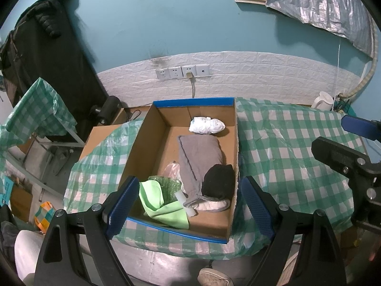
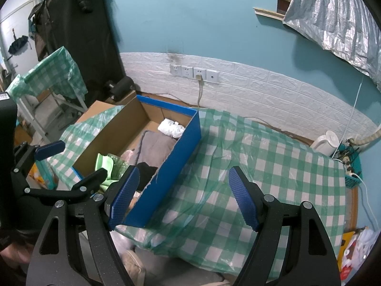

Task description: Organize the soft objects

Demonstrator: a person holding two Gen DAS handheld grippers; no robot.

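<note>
Soft objects lay inside the cardboard box (image 1: pixel 142 147), which sat on the green-checked tablecloth (image 1: pixel 285 143). The left gripper (image 1: pixel 190 205) hung over the box's near end, jaws spread wide with nothing between the pads. The right gripper (image 2: pixel 183 197) hovered just to the right of the box, above bare cloth, likewise wide and empty. Within the box, at its near end, a light green cloth (image 1: pixel 164 205) lay beside a black bundle (image 1: pixel 219 181), which rested on a folded grey towel (image 1: pixel 200 155) running along the box's right wall. A white bundle (image 1: pixel 206 125) sat at the box's far end. Well right of the box stood a white kettle (image 1: pixel 322 100).
</note>
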